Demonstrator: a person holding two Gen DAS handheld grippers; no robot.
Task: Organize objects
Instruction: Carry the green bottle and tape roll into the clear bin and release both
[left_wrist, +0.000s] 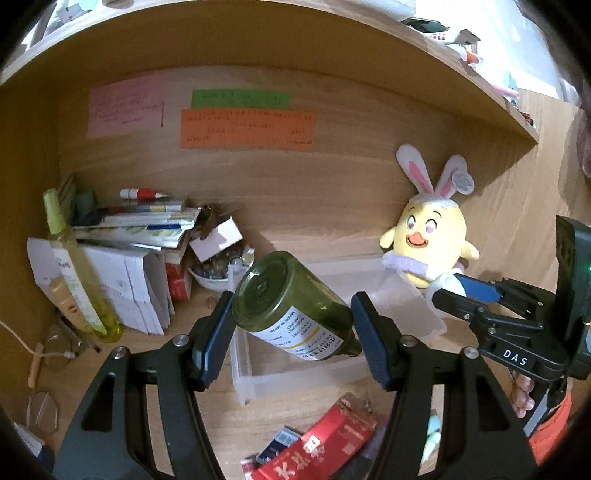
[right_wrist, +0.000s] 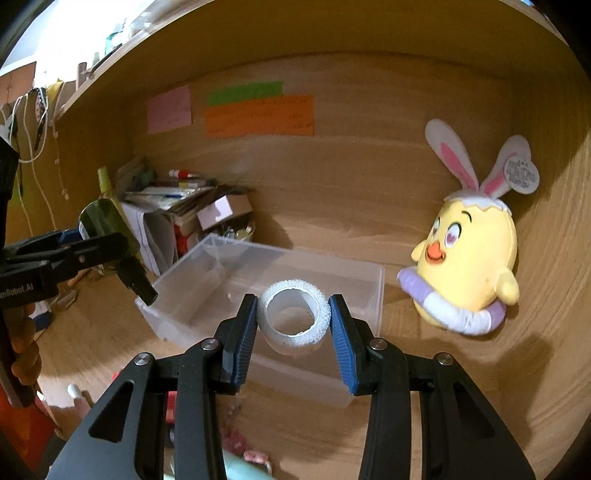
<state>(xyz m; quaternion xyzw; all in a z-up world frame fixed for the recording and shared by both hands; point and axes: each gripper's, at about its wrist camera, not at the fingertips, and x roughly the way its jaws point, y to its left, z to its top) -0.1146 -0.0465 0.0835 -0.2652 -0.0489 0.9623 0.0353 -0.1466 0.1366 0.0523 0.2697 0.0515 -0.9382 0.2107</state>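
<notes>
My left gripper (left_wrist: 291, 332) is shut on a dark green bottle (left_wrist: 291, 306) with a white label, held tilted, base toward the shelf back, above the left end of a clear plastic bin (left_wrist: 295, 373). In the right wrist view the bottle (right_wrist: 110, 229) hangs left of the bin (right_wrist: 207, 280), neck down. My right gripper (right_wrist: 293, 321) is shut on a white tape roll (right_wrist: 295, 317), held over the bin's near side. The right gripper (left_wrist: 469, 295) also shows at the right of the left wrist view.
A yellow chick plush (right_wrist: 469, 254) with bunny ears leans on the right wall. Papers and books (left_wrist: 144, 229), a small bowl (left_wrist: 214, 273) and a yellow-green spray bottle (left_wrist: 74, 266) crowd the back left. A red package (left_wrist: 317, 443) lies in front.
</notes>
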